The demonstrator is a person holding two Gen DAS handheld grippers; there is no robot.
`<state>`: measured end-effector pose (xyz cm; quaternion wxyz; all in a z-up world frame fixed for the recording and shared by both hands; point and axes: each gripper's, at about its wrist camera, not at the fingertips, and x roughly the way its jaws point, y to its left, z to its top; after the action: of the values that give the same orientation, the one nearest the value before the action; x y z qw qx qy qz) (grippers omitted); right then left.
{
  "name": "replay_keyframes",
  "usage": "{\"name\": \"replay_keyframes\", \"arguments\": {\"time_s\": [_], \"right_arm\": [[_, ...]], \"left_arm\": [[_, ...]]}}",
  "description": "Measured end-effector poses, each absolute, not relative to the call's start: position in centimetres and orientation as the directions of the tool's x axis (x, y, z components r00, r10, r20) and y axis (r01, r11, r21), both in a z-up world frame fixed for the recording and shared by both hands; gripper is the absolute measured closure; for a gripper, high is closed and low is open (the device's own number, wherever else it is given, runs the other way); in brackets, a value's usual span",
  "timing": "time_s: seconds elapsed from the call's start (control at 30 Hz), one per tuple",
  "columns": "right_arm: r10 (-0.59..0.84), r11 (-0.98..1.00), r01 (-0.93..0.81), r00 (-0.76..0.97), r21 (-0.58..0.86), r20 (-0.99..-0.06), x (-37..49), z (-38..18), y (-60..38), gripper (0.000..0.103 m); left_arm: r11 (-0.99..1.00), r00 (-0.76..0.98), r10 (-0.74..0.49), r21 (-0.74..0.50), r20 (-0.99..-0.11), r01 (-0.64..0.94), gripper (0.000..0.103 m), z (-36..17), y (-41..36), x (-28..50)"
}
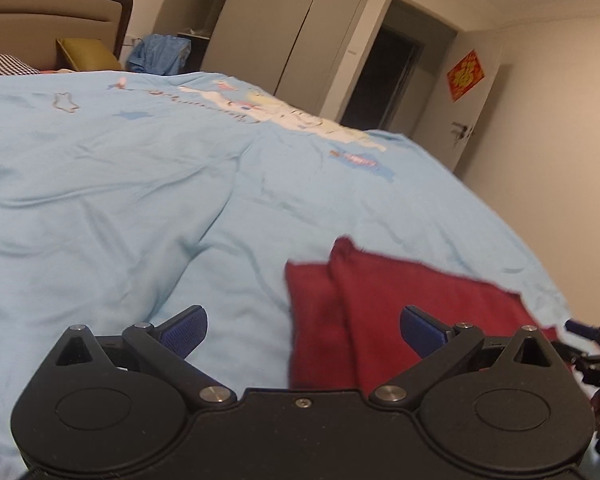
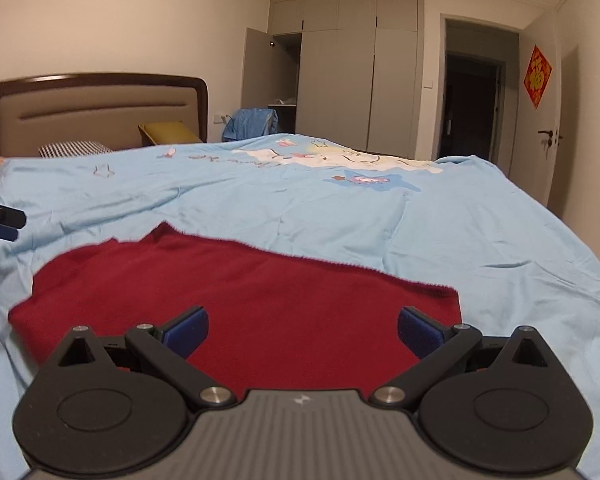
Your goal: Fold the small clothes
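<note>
A dark red knitted garment (image 2: 236,304) lies flat on the bed, near the edge closest to the cameras. It looks soft and fuzzy, like wool, and its far edge is a bit ragged. It is folded: in the left wrist view one layer lies over another, with a long crease running between them, and one corner pokes up into a small point.

The bed wears a light blue cotton cover (image 2: 440,240) that is thin and full of wrinkles. It has cartoon pictures and little stars printed near the far edge.

The left claw (image 1: 304,334) is spread wide, with nothing between its blue ribbed pads (image 1: 186,330). It sits over the blue cover, just beside the left edge of the red garment, and its right pad is in front of the red cloth.

The right claw (image 2: 303,334) is also spread wide and holds nothing. It hangs over the near part of the red garment, with red cloth showing between its two pads.

At the head of the bed stands a padded brown headboard (image 2: 100,108) with a dark wooden rim and rounded corners
</note>
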<state>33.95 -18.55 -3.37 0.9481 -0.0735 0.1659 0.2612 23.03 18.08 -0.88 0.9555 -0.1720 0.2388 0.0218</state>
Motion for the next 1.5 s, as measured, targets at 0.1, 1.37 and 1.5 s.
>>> {"name": "replay_keyframes", "arguments": {"time_s": [0.1,1.37,1.5], "right_arm": [[0.444,0.865,-0.496,0.825,-0.072,-0.350,31.7,-4.6,-17.5,0.000],[0.350,0.927,-0.375,0.882,-0.019,-0.317,31.5,-10.4,-16.1,0.000],[0.356,0.928,-0.372,0.891,-0.003,-0.282,31.2,-11.2,-16.4,0.000]], "left_arm": [[0.941,0.867,-0.024,-0.304,-0.498,-0.149,0.001,-2.3,17.0,21.0],[0.630,0.923,-0.077,-0.736,-0.376,-0.248,0.038,-8.0,9.2,24.0],[0.616,0.924,-0.045,-0.738,-0.380,-0.274,0.047,-8.2,9.2,24.0]]}}
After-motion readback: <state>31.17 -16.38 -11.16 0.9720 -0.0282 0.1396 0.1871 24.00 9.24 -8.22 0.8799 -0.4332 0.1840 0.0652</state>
